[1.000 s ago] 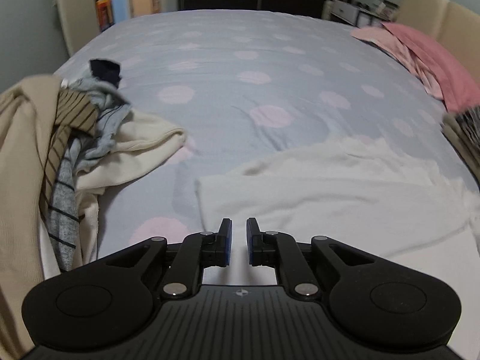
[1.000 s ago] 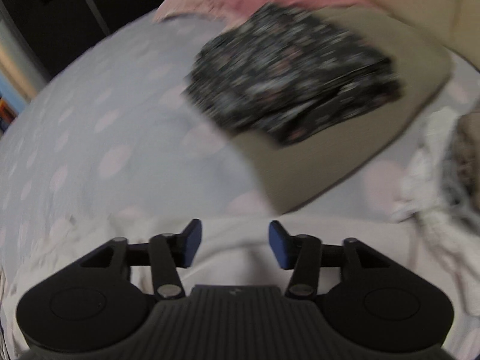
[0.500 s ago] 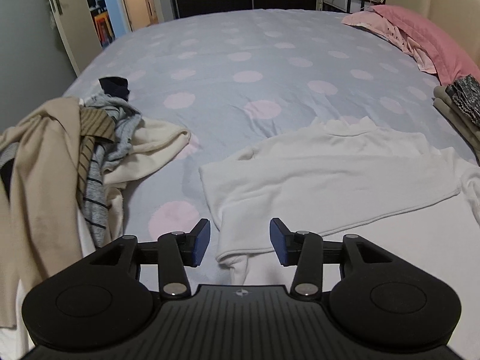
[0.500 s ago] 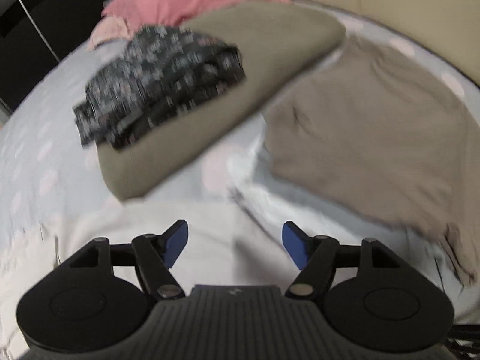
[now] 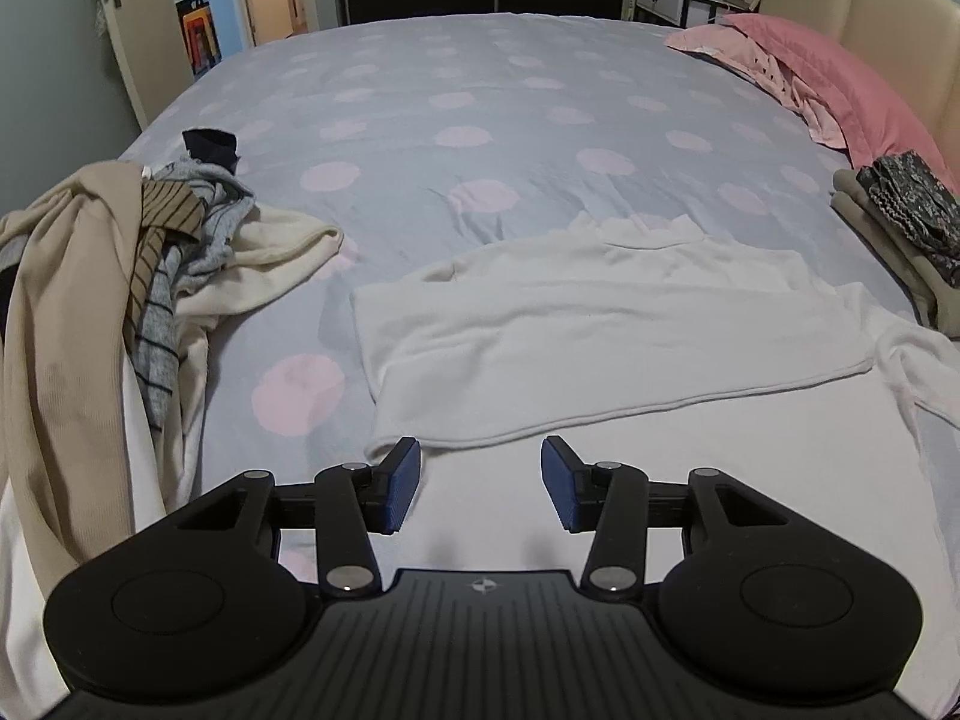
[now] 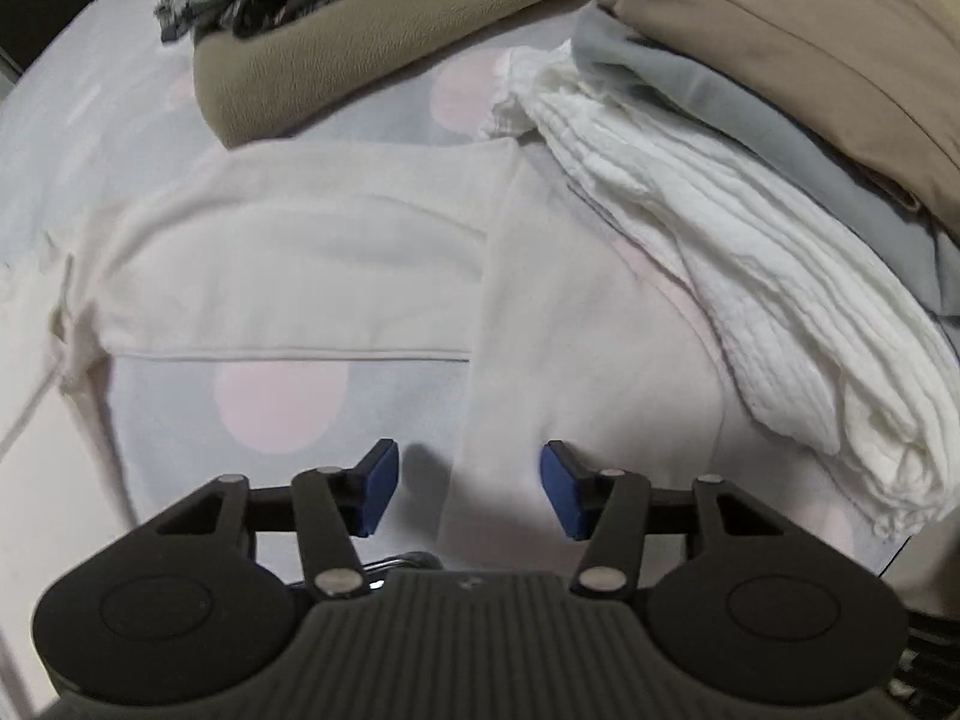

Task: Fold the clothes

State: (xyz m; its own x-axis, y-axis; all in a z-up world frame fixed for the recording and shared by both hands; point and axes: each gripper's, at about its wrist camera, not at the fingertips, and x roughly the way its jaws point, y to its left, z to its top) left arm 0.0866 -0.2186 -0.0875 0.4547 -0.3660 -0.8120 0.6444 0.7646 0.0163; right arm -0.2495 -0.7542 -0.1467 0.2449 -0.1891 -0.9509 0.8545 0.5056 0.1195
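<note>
White sweater (image 5: pixel 600 324) lies on the bed (image 5: pixel 480 120); left gripper (image 5: pixel 480 483) gapes empty, right gripper (image 6: pixel 468 489) closing over its sleeve (image 6: pixel 576 360), not yet pinching.

A sweater (image 5: pixel 600 312) lies spread on the near bed (image 5: pixel 480 120); a clothes heap (image 5: pixel 120 276) lies left, a folded stack (image 5: pixel 900 228) right, pillows (image 5: pixel 840 84) far right.
</note>
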